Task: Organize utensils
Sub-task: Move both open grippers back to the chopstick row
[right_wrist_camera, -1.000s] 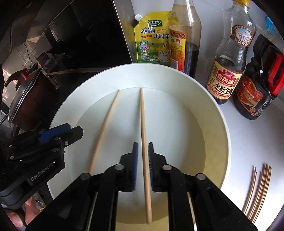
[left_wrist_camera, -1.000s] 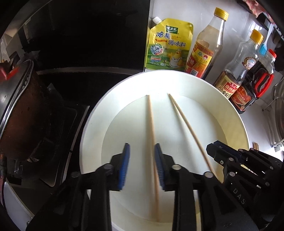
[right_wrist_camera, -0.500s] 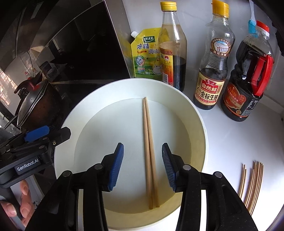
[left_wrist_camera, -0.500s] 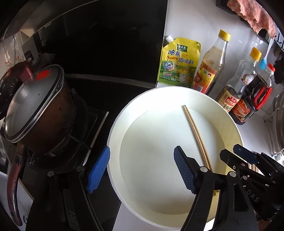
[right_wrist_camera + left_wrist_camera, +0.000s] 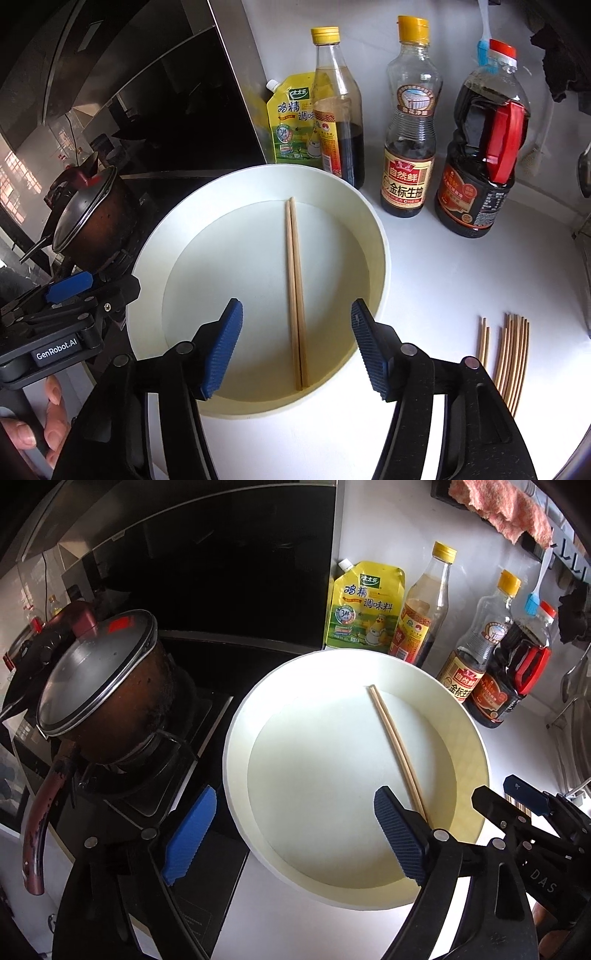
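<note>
Two wooden chopsticks (image 5: 295, 291) lie side by side in a round white tray (image 5: 376, 236), touching along their length. My right gripper (image 5: 295, 347) hovers above their near ends; its jaws are opening, and the pads do not touch the sticks. My left gripper (image 5: 295, 834) hangs over the tray's (image 5: 236, 738) left rim, jaws opening wide with nothing gripped. The chopsticks (image 5: 397, 746) lie beyond its right finger. Each gripper shows at the edge of the other's view. Several more chopsticks (image 5: 511, 354) lie on the white counter to the tray's right.
A lidded pot (image 5: 99, 686) with a long handle sits on the stove left of the tray. A yellow seasoning pouch (image 5: 364, 607) and several sauce bottles (image 5: 408, 147) stand along the wall behind the tray. A person's hand (image 5: 40, 424) holds the left gripper.
Both grippers let go of a chopstick each and opened. The two sticks, apart before, now lie together in the tray. Both grippers drew back and up from the tray.
</note>
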{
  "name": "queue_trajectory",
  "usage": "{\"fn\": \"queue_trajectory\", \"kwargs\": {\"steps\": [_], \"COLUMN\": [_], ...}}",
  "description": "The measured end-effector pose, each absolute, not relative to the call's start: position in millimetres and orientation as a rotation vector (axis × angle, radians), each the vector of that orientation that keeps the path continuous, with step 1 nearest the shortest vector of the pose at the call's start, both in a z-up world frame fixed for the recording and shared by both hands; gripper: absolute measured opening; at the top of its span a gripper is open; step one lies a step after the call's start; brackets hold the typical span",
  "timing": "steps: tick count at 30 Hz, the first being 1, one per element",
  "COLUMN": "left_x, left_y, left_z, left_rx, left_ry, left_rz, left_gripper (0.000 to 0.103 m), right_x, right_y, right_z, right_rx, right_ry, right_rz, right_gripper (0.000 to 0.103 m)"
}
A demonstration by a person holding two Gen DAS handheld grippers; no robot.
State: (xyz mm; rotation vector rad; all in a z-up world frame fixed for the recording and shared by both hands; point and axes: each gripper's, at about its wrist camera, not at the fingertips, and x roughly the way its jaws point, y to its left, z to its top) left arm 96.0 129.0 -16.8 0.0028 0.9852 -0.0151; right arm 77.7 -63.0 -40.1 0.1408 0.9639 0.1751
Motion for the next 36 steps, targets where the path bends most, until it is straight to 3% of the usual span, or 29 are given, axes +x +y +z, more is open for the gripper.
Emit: {"fn": "queue_trajectory", "kwargs": {"steps": [24,36], "left_x": [44.9,17.0], "left_y": [17.1,-56.6], "left_z": [-20.2,-57.5], "left_rx": [0.062,0.157], "left_ry": [0.974,1.023], "left_rz": [-0.153,-0.276], "left_gripper": [0.088,0.088], "right_x": [-9.7,-57.2], "right_y": [-180.6,-244.3], "right_z": [-34.6,-79.1], "right_rx": [0.211,0.243], "right_ry": [0.941,0.989], "right_rz": [0.019,-0.132], "right_gripper": [0.061,0.063]}}
